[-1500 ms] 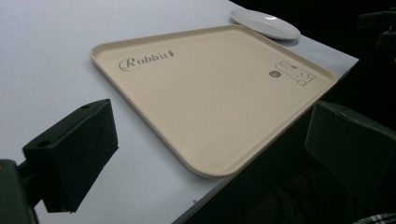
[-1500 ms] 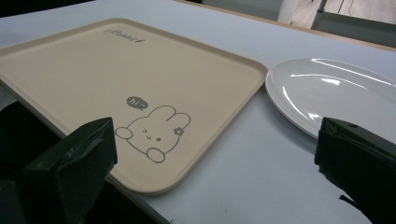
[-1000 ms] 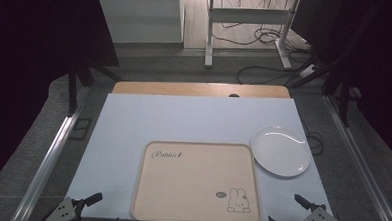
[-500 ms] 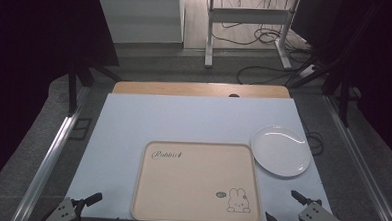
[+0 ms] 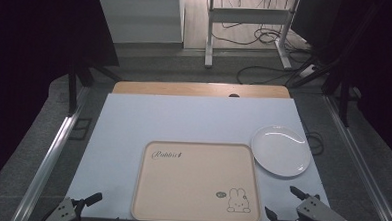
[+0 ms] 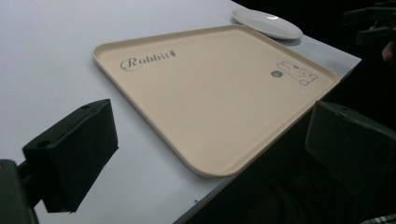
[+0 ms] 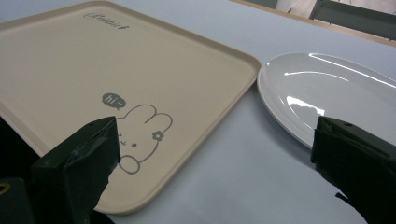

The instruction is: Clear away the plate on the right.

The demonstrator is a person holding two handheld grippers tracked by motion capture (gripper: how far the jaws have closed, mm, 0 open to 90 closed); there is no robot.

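Nothing is picked up yet, so the work is at its very start. My right gripper hovers at the lower right of the high view, jaws wide apart and empty, aimed between the beige tray and the white plate. The plate lies right of the tray's far corner, just beside it on the pale surface. My left gripper waits wide open and empty at the lower left. Since the earlier frame, the right gripper has crept slightly forward and inward; tray and plate have not moved.

L claw & R claw: both jaws wide apart, holding nothing, low.
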